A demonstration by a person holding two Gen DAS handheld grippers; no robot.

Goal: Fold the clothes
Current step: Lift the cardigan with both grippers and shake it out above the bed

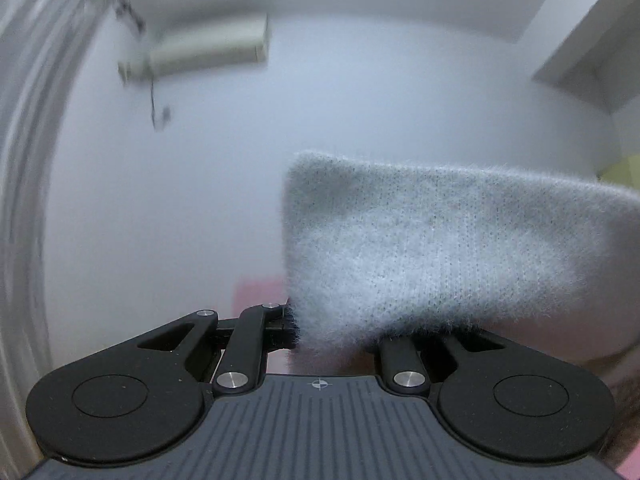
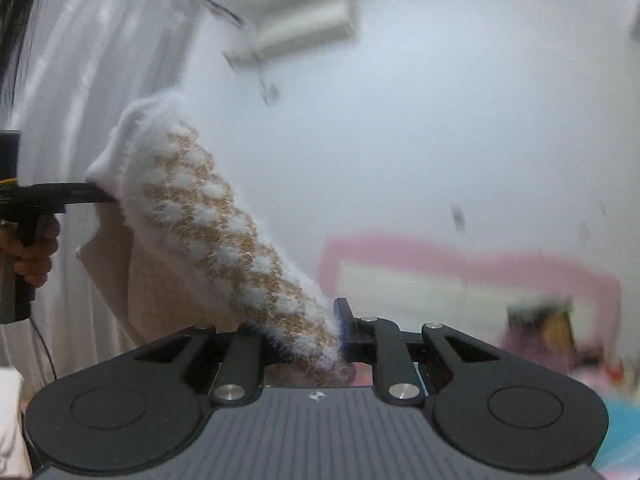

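Observation:
A fuzzy white sweater (image 1: 440,248) hangs in the air, held up between both grippers. In the right wrist view its edge has a tan and white pattern (image 2: 224,240). My left gripper (image 1: 336,332) is shut on one part of the sweater, and the knit hides its fingertips. It also shows in the right wrist view (image 2: 92,196) at the left, clamped on the sweater's far end. My right gripper (image 2: 316,340) is shut on the patterned edge. The sweater stretches slanted between the two.
Both cameras tilt up at a white wall with an air conditioner (image 2: 296,32). A sheer curtain (image 2: 100,60) hangs at the left. A pink-framed bed or board (image 2: 460,272) lies low at the right, blurred.

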